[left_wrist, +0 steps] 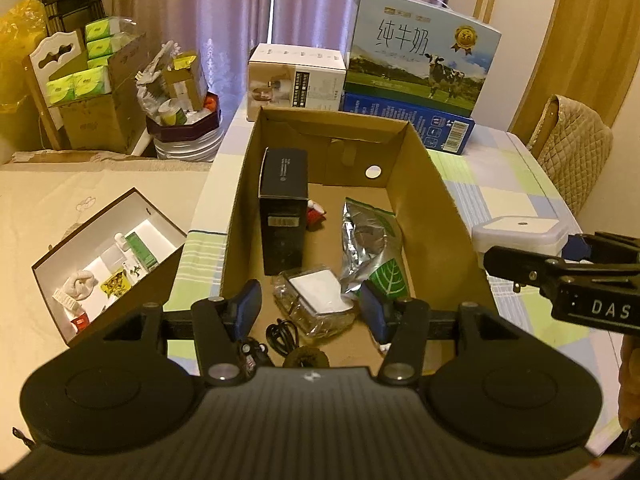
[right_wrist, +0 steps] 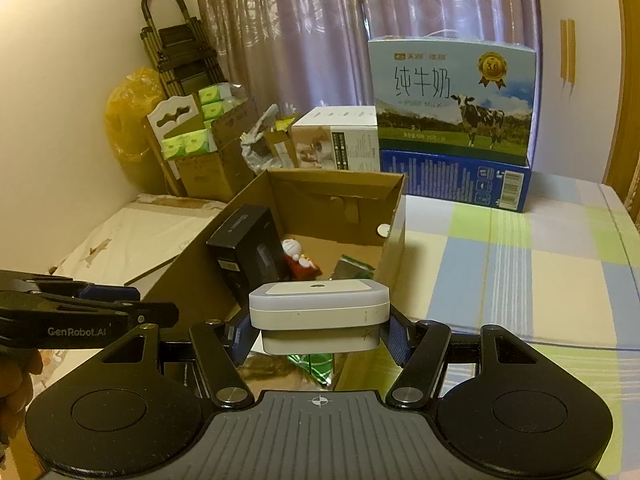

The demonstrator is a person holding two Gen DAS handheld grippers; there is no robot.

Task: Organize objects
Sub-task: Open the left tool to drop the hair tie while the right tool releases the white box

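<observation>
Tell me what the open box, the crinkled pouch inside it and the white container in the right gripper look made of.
Open box: brown corrugated cardboard, matte, folded flaps. Pouch: likely metallised foil, shiny and creased. White container in the right gripper: probably plastic, smooth, faint sheen.

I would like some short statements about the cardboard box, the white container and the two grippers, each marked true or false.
1. The right gripper holds a white square lidded plastic container. True.
2. The left gripper grips the tall black rectangular box. False: it is open and holds nothing, above a white item in clear plastic wrap.
3. The open brown cardboard box is empty. False: it holds the black box, a silver foil pouch and other items.
4. A blue milk carton with a cow picture stands behind the cardboard box. True.
</observation>
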